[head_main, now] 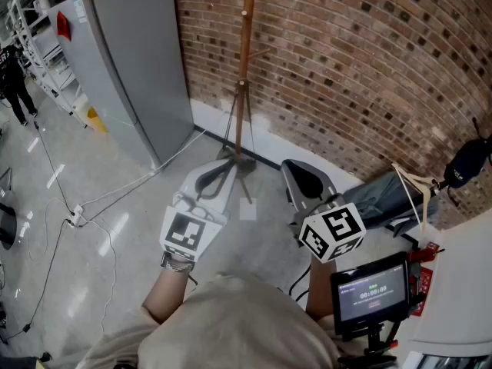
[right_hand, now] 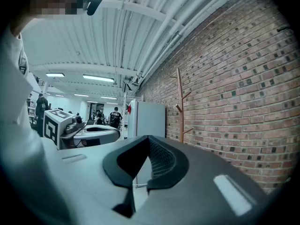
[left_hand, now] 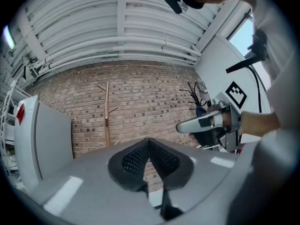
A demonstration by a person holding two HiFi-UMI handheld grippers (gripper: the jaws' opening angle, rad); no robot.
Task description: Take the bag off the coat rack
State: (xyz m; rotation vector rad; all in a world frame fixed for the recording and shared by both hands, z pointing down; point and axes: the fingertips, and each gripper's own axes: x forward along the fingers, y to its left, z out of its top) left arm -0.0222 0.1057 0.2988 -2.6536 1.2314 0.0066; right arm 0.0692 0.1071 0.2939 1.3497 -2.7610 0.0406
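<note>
I hold my left gripper [head_main: 217, 179] and right gripper [head_main: 304, 179] low, both pinched together on nothing, aimed at the tall wooden coat rack [head_main: 244, 60], which I judge is out of reach. Its visible pegs look bare. A dark blue rounded thing [head_main: 465, 164] hangs far right, perhaps the bag. Open pale floor [head_main: 115, 206] lies ahead, edged by the grey metal cabinet [head_main: 131, 60] and red brick wall [head_main: 346, 68].

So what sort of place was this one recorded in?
Probably an indoor lab or workshop hall, not a home: bare brick wall, cables trailing across a polished floor, metal shelving behind a tall grey cabinet, and a wooden coat rack by the wall.
</note>
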